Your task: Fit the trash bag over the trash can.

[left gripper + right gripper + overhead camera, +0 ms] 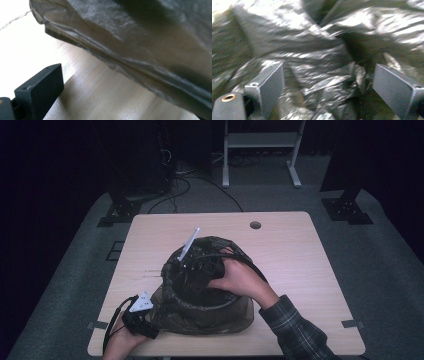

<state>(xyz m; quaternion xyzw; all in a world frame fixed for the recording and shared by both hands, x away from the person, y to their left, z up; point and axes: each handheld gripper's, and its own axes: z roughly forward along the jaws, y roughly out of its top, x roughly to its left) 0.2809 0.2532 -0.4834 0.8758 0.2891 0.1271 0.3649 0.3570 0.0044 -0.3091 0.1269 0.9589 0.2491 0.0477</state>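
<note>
High view: a round bin lined with a dark, crinkled, translucent plastic bag (200, 312) stands on the pale wooden counter (295, 265), toward its near edge. The person's right hand (240, 280), in a plaid sleeve, reaches down into the bin's open mouth with the right gripper (202, 267); a grey plate sticks up from it above the rim. The left gripper (139, 317) lies low on the counter just beside the bin's near left side, its white 3-cornered plate up, held by the left hand (122, 340) at the counter's edge.

Right gripper view, somewhat blurred: the 2 black fingers (268, 86) stand spread wide, with shiny crumpled bag plastic (324, 85) between and beyond them, nothing pinched.

Left gripper view: 1 black finger (41, 87) shows at the lower left over the wood grain, the draped bag wall (140, 37) close ahead; I cannot tell whether this gripper's fingers are spread or pressed together.
</note>
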